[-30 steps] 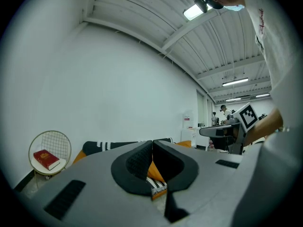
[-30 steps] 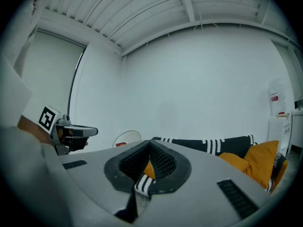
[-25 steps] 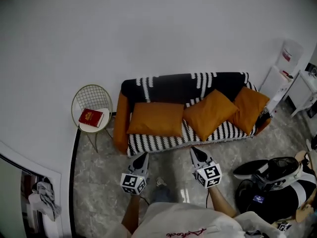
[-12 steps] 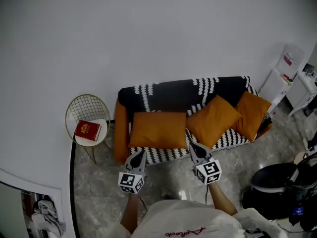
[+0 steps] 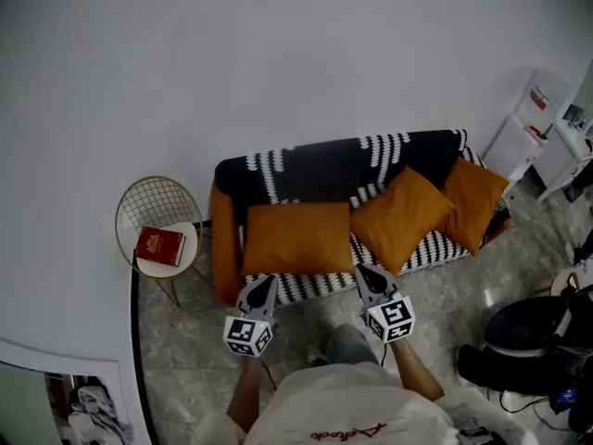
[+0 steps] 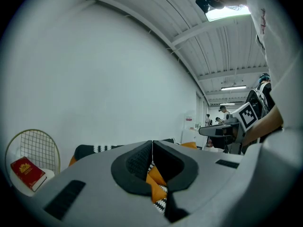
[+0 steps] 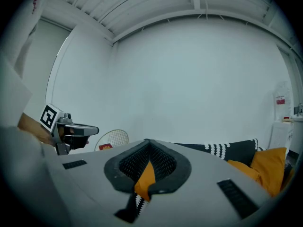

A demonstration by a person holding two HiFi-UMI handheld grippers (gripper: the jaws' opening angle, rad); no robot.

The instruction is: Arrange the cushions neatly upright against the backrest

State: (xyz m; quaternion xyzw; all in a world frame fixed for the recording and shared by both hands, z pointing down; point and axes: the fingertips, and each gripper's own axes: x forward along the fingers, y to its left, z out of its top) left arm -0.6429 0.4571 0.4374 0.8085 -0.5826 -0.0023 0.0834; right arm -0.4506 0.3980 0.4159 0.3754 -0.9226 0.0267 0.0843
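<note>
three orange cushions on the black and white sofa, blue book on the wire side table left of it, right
The book on the round wire side table is red, not blue, per the head view. Three orange cushions do sit on the black-and-white sofa.

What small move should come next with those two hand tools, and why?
Probably open the fingers of the right gripper and reach toward the middle cushion. It sits tilted on a corner like a diamond, while the left cushion lies square against the backrest. Both it and the left gripper are shut and empty, near the front edge of the sofa.
</note>
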